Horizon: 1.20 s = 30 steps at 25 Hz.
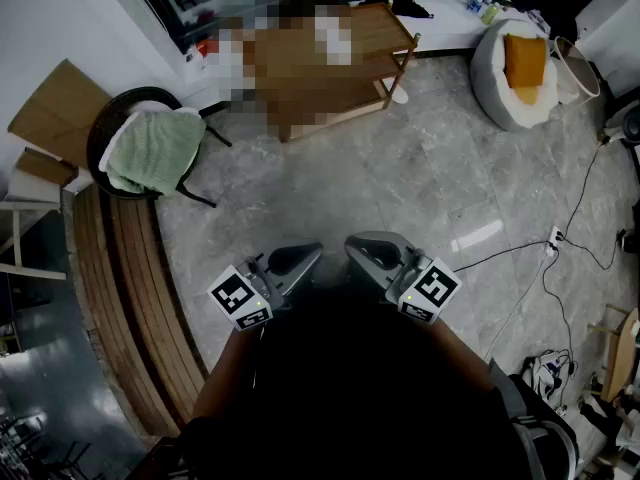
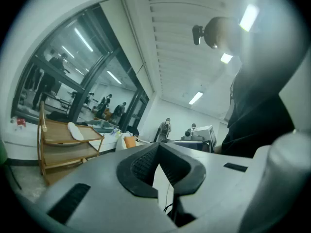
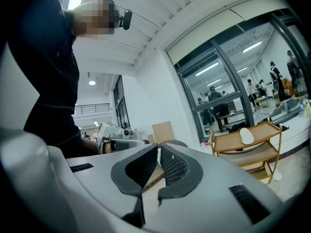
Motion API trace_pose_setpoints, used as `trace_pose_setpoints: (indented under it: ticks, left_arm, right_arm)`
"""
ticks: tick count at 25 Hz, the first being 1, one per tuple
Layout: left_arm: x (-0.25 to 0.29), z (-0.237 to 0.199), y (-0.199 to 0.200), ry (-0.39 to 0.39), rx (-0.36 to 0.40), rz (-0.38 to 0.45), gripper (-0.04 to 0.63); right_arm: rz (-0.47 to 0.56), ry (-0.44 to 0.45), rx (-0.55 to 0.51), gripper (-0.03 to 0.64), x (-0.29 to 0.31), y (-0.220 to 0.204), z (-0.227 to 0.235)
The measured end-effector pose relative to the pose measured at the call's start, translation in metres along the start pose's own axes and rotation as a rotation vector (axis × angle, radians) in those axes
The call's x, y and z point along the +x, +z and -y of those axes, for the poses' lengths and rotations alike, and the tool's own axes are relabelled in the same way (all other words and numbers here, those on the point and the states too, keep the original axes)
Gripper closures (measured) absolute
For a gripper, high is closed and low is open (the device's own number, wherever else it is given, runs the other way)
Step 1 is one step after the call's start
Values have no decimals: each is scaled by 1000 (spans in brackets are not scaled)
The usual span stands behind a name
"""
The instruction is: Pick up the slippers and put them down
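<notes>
Both tools are held level and close to the person's dark-clad body, side by side above the floor. The left tool is seen with its jaws pressed together at the tips and nothing between them. The right tool is likewise closed, with nothing gripped. A grey marbled floor is spread across most of the head view. It is bordered at the left by a long curved wooden bench. A wooden rack with open shelves is set well ahead of the tools against the far wall. To its right a white beanbag is placed, with an orange cushion laid in it. A round dark chair is stood at the left, near the bench's far end, and a green cloth is draped in it. A black cable is trailed over the floor at the right. A white slipper is laid flat on the rack's top shelf, well apart from both tools. A small white object is seen on the floor beside the rack's front leg. Whether it is a second slipper cannot be told.
</notes>
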<state>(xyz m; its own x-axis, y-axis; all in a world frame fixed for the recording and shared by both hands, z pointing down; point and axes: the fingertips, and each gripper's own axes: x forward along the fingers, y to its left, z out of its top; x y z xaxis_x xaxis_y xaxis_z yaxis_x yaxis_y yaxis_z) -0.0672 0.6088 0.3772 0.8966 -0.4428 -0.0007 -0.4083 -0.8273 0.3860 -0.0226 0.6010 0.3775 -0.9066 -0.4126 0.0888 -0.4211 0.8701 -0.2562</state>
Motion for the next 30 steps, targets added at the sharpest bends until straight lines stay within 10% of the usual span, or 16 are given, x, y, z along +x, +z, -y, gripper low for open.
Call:
trace_pose_setpoints:
  ticks: [9, 18, 30]
  left_arm:
    - [-1, -33, -5, 149, 105, -30, 585]
    - [-44, -114, -2, 479, 119, -17, 584]
    - [-10, -117, 18, 487, 203, -15, 584]
  right_arm:
    - [15, -93, -79, 588, 4, 8, 25]
    - [0, -346, -63, 588, -47, -5, 108]
    - [38, -393, -146, 588, -85, 19, 155]
